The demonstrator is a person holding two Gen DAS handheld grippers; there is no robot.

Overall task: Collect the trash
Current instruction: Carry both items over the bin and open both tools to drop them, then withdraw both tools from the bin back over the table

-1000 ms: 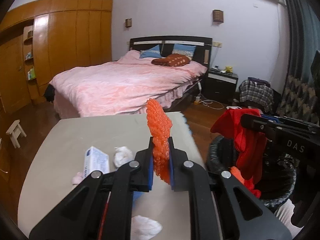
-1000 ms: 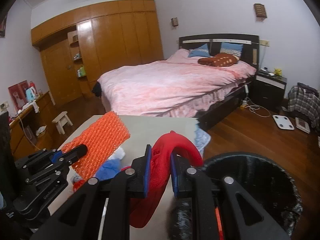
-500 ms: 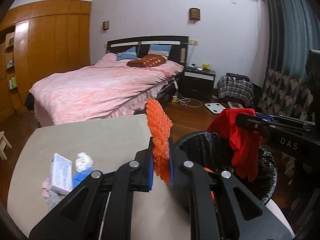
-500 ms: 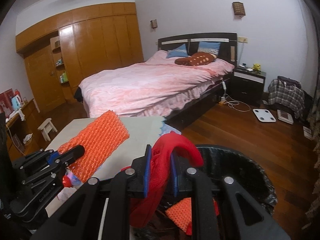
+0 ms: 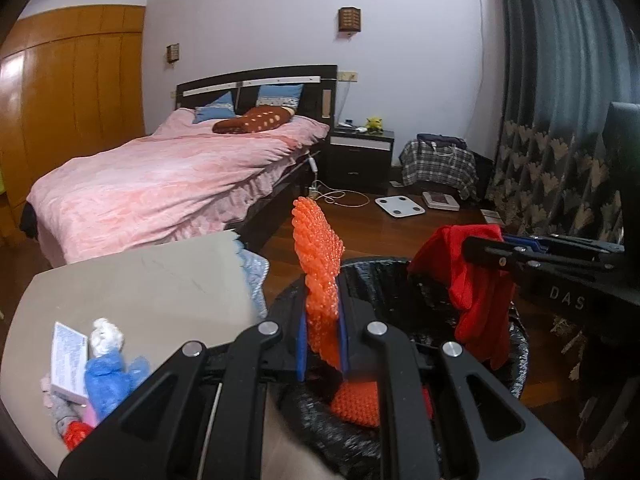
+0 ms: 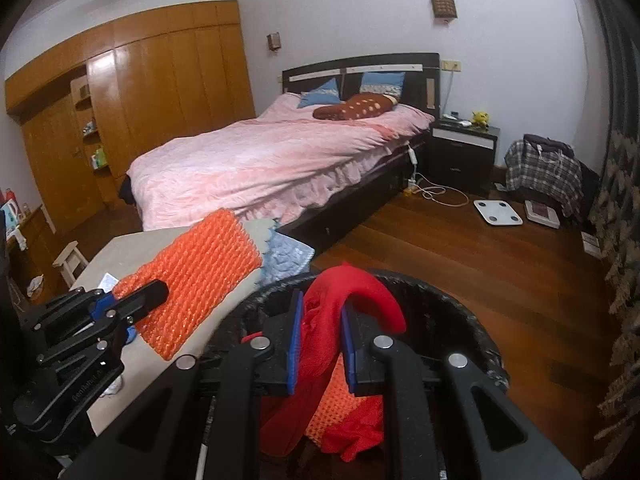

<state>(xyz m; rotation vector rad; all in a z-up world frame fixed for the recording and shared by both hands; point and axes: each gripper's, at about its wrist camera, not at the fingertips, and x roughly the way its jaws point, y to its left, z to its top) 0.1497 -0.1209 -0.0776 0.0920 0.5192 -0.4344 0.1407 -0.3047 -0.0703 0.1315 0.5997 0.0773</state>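
Moved since before: both grippers have swung off the table (image 5: pixel 132 280) toward the black-lined trash bin (image 5: pixel 516 344); a second ago the left one sat over the tabletop, now the bin's rim is right under it.
Left gripper (image 5: pixel 322 340): jaws clamped on an orange foam net (image 5: pixel 316 256), which stands upright above the pads, its lower end over the bin mouth.
Right gripper (image 6: pixel 320 344): jaws pinched on a red cloth (image 6: pixel 352 296), gripped mid-fold so both ends droop, the lower one hanging inside the bin.
Why held so: each piece is gripped by one edge or fold, probably so it drops free once the jaws part.
Already binned: another orange net piece (image 6: pixel 332 408) lies in the bin.
Left on the table: a white box (image 5: pixel 68 364), a blue wrapper (image 5: pixel 106 380) and a white wad (image 5: pixel 106 330), clustered near the left edge.
Stage: both pieces look ready for release; the table cluster is not yet collected.
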